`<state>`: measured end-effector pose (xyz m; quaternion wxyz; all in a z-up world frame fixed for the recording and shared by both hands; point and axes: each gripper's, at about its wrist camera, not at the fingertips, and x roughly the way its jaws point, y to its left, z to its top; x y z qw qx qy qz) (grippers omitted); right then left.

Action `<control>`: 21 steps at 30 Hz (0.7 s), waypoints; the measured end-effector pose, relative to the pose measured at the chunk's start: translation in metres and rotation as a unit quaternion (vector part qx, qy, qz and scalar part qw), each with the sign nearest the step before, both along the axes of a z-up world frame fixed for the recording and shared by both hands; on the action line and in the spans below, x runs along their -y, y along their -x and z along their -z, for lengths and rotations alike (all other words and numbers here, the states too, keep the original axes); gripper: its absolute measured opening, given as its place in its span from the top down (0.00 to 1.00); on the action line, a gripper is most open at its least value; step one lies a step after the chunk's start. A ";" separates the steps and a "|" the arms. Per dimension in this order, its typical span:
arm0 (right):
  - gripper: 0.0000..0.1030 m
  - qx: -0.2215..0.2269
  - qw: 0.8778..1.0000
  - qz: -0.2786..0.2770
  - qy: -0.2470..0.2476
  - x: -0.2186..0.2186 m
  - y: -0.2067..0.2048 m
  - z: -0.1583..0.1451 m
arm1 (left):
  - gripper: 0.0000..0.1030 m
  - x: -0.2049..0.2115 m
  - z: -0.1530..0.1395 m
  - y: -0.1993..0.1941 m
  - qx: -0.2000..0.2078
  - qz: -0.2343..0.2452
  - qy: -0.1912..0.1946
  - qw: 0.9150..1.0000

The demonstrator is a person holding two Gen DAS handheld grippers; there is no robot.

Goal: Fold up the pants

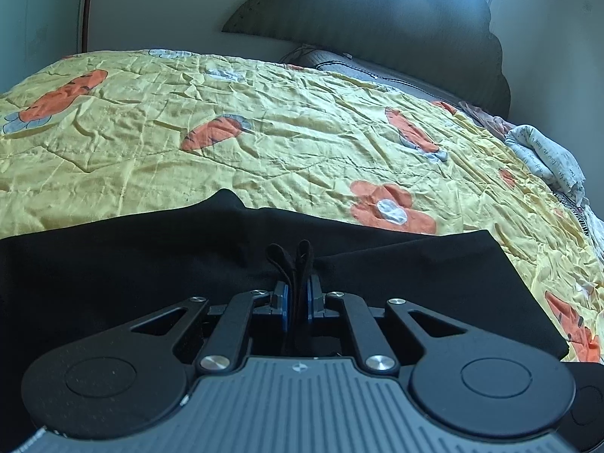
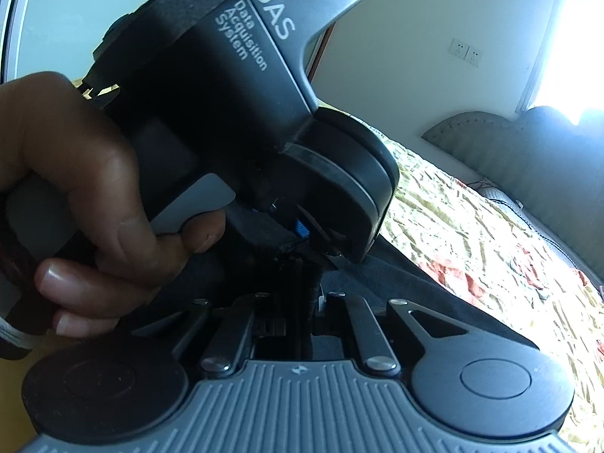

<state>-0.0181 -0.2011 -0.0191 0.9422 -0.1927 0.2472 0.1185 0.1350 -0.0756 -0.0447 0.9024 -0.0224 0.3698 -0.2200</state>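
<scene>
Black pants [image 1: 151, 264] lie spread on a yellow quilt [image 1: 264, 132] in the left wrist view. My left gripper [image 1: 297, 298] is shut on a bunched edge of the pants, and the black fabric sticks up between its blue pads. In the right wrist view my right gripper [image 2: 307, 302] is shut on a dark fold of the pants [image 2: 396, 275]. The left gripper's body [image 2: 226, 94], held by a hand [image 2: 75, 188], is right in front of the right one and hides much of the pants.
The quilt with orange carrot and flower prints covers a bed. A dark padded headboard [image 1: 396, 19] stands at the far end. A white printed pillow [image 1: 547, 158] lies at the bed's right edge. A bright window [image 2: 573, 37] is at the right.
</scene>
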 end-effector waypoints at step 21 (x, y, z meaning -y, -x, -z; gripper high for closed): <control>0.90 -0.025 1.000 0.011 -0.006 0.006 -0.041 0.005 | 0.68 -0.009 -0.003 0.001 -0.001 -0.018 -0.015 1.000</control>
